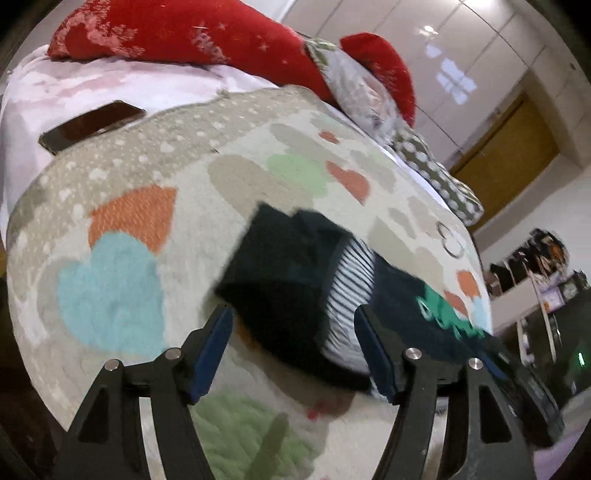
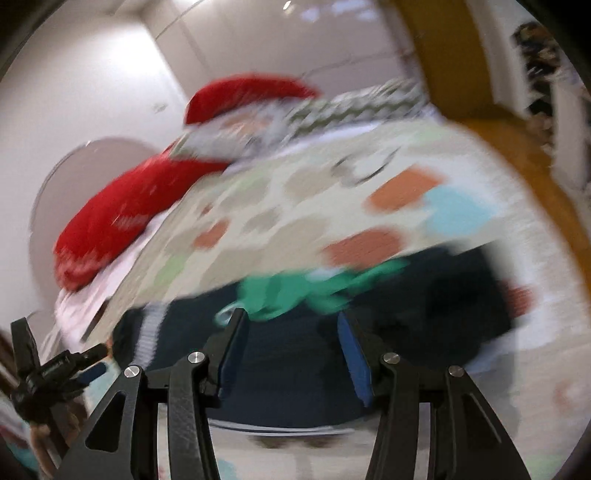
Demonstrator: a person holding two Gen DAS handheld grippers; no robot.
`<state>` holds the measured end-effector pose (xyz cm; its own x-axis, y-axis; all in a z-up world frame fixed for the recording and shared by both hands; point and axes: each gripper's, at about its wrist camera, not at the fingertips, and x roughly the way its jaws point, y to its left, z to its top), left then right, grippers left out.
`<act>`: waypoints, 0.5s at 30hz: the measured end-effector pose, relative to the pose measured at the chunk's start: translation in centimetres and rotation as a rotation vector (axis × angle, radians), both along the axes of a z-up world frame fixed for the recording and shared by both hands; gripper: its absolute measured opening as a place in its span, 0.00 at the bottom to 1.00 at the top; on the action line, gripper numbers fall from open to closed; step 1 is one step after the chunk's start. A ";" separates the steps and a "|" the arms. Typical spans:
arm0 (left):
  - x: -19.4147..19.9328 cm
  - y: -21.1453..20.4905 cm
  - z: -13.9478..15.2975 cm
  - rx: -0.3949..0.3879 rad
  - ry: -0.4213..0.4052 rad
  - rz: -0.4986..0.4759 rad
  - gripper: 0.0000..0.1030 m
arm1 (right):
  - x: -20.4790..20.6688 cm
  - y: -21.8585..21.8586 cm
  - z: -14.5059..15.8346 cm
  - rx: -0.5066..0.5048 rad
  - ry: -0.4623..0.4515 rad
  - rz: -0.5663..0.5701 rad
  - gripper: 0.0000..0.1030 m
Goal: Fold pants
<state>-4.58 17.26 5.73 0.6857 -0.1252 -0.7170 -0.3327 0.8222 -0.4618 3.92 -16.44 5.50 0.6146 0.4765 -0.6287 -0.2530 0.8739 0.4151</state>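
both claws, left claw (image 1: 293, 317) and right claw (image 2: 291, 321), gape wide and empty over the dark pants (image 1: 280, 277) on the bed (image 1: 122, 229). each should pinch one edge cleanly, then lift evenly.

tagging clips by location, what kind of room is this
Most likely a bedroom: the pants lie on a bed with a heart-patterned blanket, red pillows sit at its head, and glossy wardrobe doors stand behind.

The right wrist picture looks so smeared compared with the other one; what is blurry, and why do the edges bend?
Right wrist view: heavy motion blur smears the pants and heart-print blanket, while the hand-held gripper stays sharp. Left wrist view: mostly crisp, with slight blur on the pants; ceiling lights glare on the glossy wardrobe. Both are fisheye, so edges curve.
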 end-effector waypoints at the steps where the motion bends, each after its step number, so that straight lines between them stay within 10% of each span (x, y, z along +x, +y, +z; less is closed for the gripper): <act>1: -0.1 -0.4 0.0 -0.002 0.000 -0.013 0.66 | 0.3 2.0 -0.7 0.024 0.022 0.050 0.53; 8: -0.6 -2.5 -0.4 -0.007 0.016 -0.097 0.66 | 4.4 9.7 -5.1 0.048 0.156 0.194 0.53; 15: -0.7 -3.1 -0.8 -0.027 0.014 -0.137 0.66 | 8.2 -1.5 -5.2 0.155 0.171 -0.099 0.52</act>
